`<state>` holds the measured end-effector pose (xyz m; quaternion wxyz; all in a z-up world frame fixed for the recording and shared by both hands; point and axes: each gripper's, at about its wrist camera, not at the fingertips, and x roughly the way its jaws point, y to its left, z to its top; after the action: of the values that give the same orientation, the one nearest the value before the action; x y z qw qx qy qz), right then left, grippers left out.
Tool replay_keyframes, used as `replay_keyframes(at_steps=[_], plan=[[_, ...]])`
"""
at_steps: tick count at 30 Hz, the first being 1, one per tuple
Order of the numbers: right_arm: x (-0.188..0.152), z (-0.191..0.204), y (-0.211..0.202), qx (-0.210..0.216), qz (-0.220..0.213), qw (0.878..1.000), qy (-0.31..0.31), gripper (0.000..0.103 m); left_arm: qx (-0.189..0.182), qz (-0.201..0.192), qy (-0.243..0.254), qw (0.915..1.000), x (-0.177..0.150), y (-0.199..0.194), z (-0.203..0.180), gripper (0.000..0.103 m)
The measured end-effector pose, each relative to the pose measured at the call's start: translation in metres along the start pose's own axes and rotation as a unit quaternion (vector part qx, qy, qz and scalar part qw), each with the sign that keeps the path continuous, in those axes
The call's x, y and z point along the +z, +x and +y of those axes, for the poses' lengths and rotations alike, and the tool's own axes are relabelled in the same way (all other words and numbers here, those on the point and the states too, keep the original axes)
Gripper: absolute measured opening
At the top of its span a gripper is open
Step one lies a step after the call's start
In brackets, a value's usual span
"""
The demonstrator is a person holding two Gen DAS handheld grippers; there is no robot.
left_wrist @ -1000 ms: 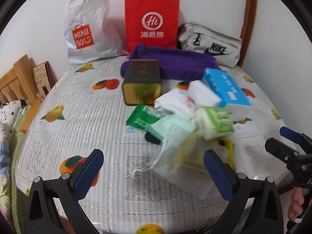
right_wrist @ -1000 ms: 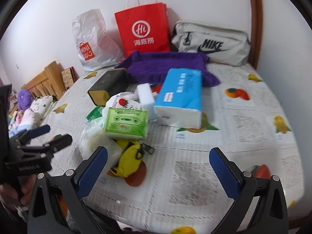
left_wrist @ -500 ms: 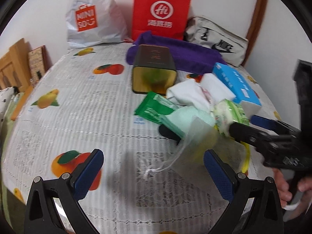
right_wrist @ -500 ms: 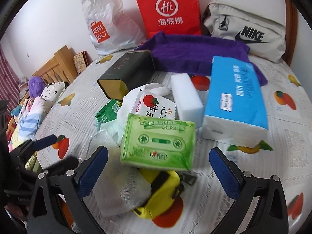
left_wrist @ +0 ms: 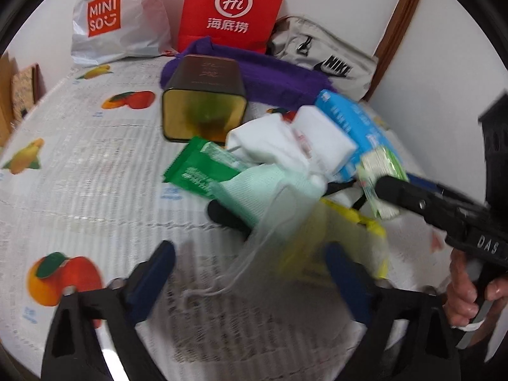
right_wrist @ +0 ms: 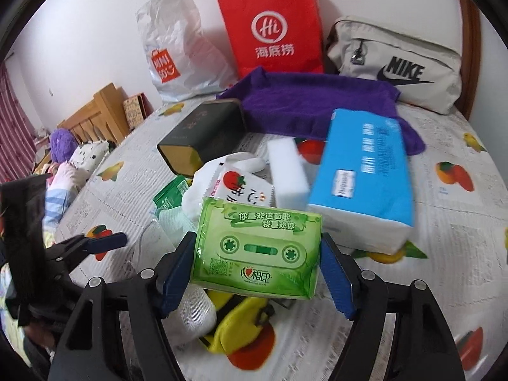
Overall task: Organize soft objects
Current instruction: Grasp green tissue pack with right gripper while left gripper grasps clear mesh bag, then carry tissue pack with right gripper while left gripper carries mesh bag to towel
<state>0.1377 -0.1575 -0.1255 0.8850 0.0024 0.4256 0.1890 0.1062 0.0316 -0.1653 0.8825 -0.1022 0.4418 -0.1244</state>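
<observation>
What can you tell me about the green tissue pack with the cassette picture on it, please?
The green tissue pack is a soft, glossy plastic-wrapped packet printed with a cassette tape, leaves and Chinese text. It lies face up on top of the pile, resting on a yellow pouch, just in front of the strawberry sachet. The right gripper straddles it, its jaws closing, its blue pads at the pack's two short ends.

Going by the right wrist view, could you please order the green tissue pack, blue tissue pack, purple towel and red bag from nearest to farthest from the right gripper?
1. Green tissue pack: between the closing fingers of the right gripper.
2. Blue tissue pack: behind it, to the right.
3. Purple towel: farther back.
4. Red bag: against the wall.
</observation>
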Motion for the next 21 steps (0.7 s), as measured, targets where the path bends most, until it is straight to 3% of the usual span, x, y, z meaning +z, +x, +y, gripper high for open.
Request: replay_keyframes(at_steps=[5,8,9,14,21], plan=[[-0.011,-0.013,-0.018,-0.030,-0.009,1.000,-0.007,0.074,-0.029,0.006,0.010,0.9995,-0.002,0.007,-0.008,0.060],[-0.021,-0.025,-0.022,-0.038,-0.003,0.999,0.005,0.074,-0.039,0.006,0.034,0.9987,-0.003,0.007,-0.017,0.038],[-0.024,-0.029,-0.023,-0.038,-0.001,0.999,0.011,0.074,-0.045,0.005,0.040,0.9982,-0.003,0.007,-0.020,0.026],[-0.036,-0.041,-0.023,-0.048,0.010,0.998,0.027,0.074,-0.027,-0.011,0.068,0.9972,-0.004,-0.008,-0.027,0.019],[-0.041,-0.046,-0.025,-0.053,0.014,0.998,0.032,0.074,0.001,-0.016,0.046,0.9988,0.000,-0.025,-0.008,0.019]])
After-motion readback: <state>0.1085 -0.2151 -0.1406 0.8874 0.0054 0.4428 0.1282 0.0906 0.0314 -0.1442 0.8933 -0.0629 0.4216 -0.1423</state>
